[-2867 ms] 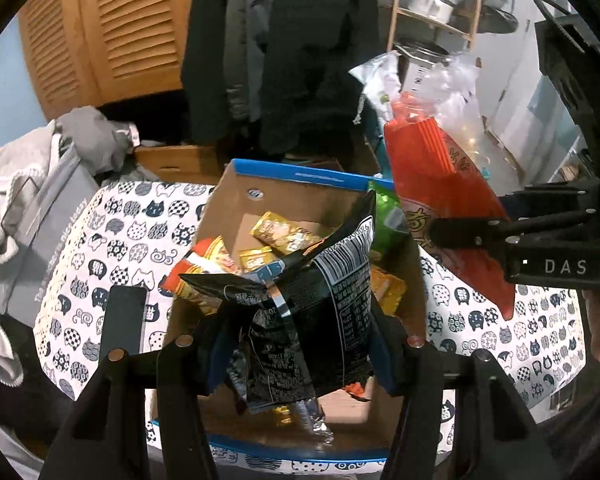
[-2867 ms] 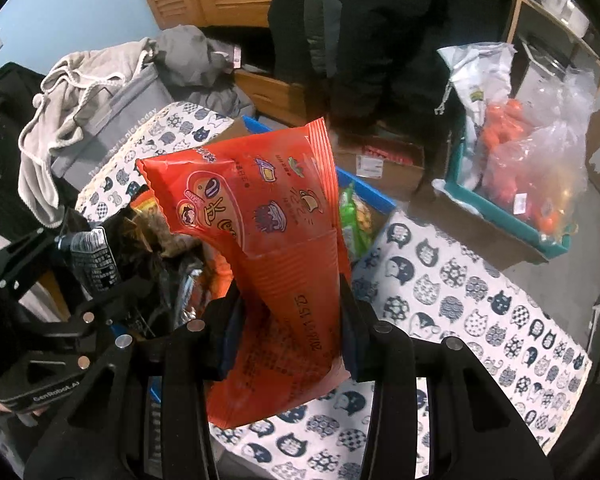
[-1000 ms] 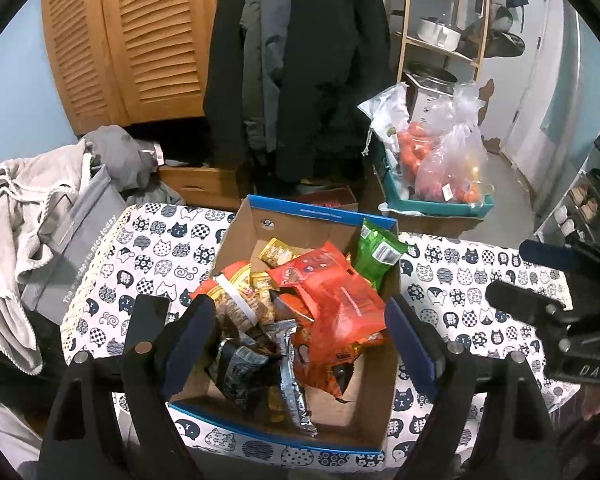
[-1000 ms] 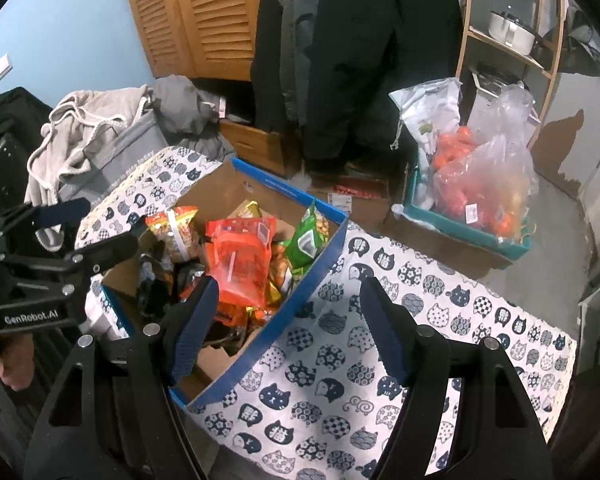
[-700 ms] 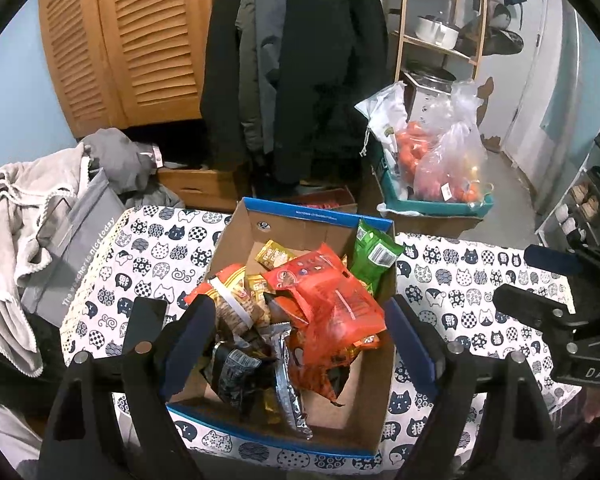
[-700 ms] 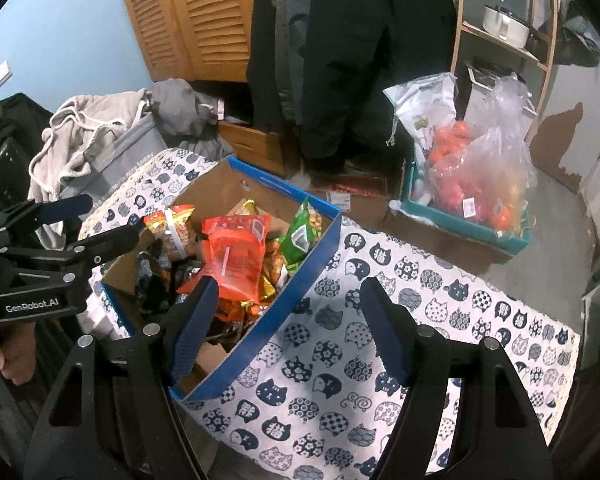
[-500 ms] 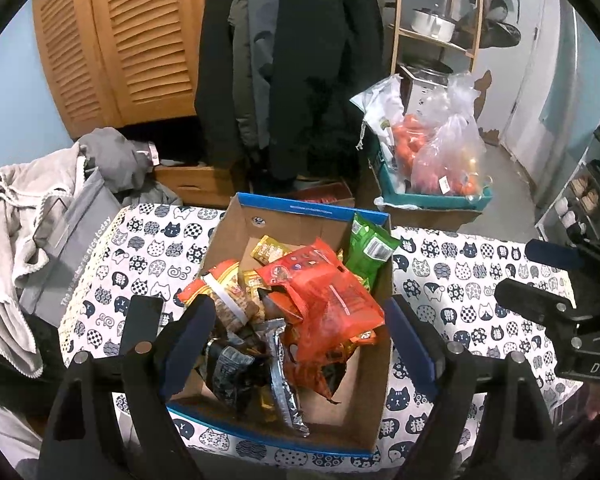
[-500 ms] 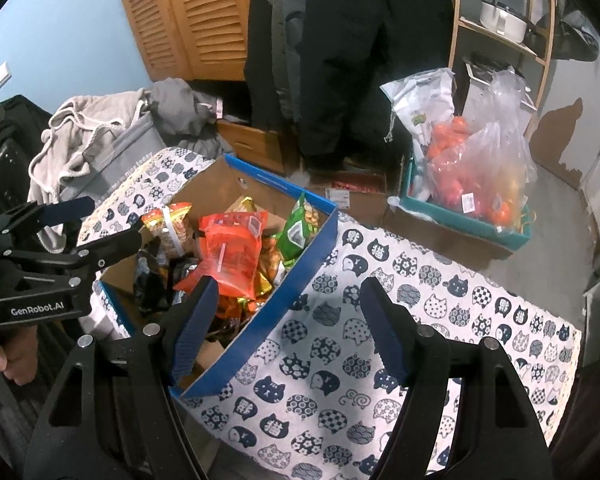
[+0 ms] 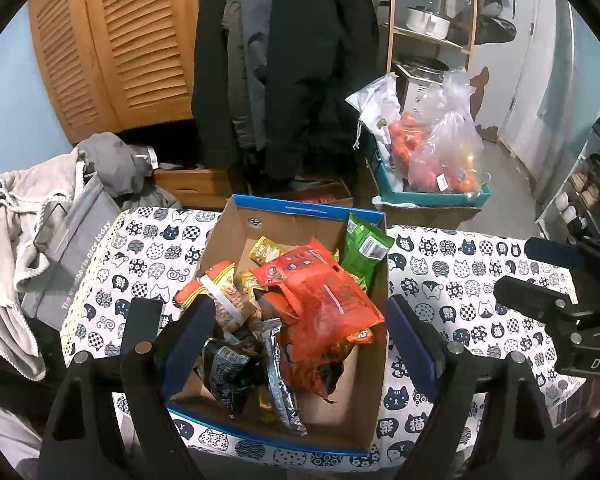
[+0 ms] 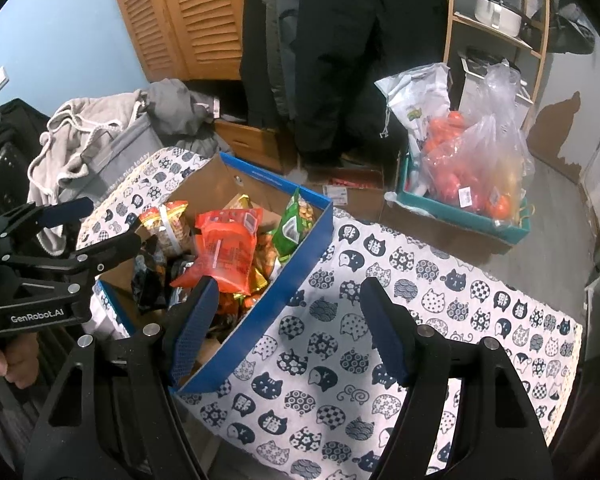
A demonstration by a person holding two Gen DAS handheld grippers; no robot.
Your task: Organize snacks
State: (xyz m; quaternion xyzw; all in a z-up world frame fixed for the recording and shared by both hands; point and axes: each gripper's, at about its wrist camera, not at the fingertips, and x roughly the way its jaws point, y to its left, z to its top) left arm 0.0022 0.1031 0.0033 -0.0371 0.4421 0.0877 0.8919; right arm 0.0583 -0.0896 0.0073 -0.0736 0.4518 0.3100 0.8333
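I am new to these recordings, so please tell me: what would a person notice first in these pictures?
First, the cardboard box in the middle of the cat-pattern tablecloth, heaped with snacks, with a big orange bag on top and a green bag leaning in its far right corner. Both grippers, left and right, are open and empty.

A brown corrugated cardboard box (image 9: 374, 364) with a glossy blue printed rim holds shiny, crinkled foil and plastic snack packets, among them a glossy orange bag (image 9: 324, 300) and a green one (image 9: 364, 246). It sits on a matt tablecloth (image 10: 380, 340) printed with cats, probably woven fabric. Behind stand slatted wooden doors (image 9: 112, 40) with a smooth finish.
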